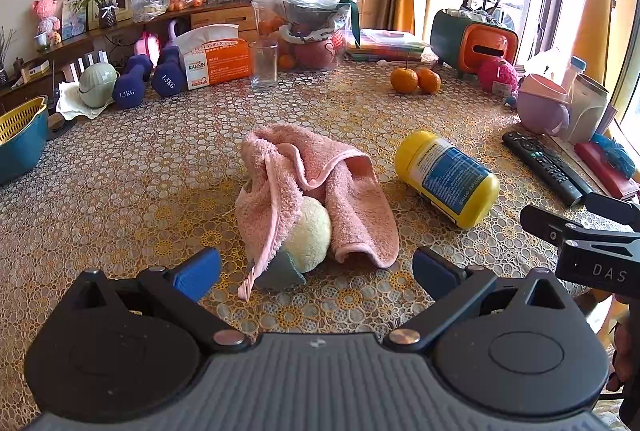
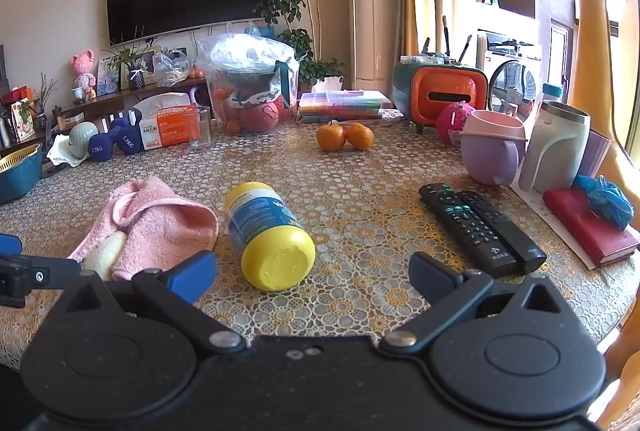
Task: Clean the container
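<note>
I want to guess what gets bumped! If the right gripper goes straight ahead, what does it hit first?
Probably the yellow plastic bottle with the blue label, lying on its side just ahead of the open right gripper, slightly left of centre. Depth is hard to judge.

The pink towel (image 1: 316,187) covers most of a pale yellow ball (image 1: 310,235). The bottle (image 1: 446,177) label's print is too small to read. The basket (image 1: 20,139) is cut off by the left edge, and the right gripper (image 1: 592,231) by the right edge, so its fingertips are out of sight there.
</note>
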The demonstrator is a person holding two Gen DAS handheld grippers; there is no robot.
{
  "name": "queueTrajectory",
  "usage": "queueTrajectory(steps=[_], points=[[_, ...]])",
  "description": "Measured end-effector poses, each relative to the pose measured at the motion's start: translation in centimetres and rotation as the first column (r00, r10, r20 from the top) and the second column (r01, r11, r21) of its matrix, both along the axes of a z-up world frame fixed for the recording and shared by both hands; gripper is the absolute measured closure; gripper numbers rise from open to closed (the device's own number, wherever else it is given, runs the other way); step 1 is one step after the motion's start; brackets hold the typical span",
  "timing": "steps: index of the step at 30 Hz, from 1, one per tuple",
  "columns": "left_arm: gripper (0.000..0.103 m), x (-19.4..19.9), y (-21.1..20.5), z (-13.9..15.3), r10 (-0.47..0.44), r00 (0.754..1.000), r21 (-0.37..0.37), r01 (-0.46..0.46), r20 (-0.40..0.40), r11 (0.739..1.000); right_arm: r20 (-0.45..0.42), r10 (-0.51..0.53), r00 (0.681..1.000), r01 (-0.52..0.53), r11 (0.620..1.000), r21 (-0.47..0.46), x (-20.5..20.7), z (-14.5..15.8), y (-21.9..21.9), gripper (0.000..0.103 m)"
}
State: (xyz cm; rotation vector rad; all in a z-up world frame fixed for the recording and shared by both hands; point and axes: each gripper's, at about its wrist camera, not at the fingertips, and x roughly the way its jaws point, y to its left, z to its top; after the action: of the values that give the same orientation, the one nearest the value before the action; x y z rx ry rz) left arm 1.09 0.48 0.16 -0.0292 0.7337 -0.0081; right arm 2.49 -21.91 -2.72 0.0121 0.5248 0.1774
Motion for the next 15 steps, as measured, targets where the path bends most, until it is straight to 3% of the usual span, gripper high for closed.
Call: queueTrajectory(steps=[15], points=[[0.000, 0.80, -0.34, 0.03, -0.004, 1.000, 0.013, 0.004, -0.005, 1.000, -0.003, 0.050, 0.999, -0.050, 0.999, 0.003, 0.46, 0.23, 0.05, 0.000]])
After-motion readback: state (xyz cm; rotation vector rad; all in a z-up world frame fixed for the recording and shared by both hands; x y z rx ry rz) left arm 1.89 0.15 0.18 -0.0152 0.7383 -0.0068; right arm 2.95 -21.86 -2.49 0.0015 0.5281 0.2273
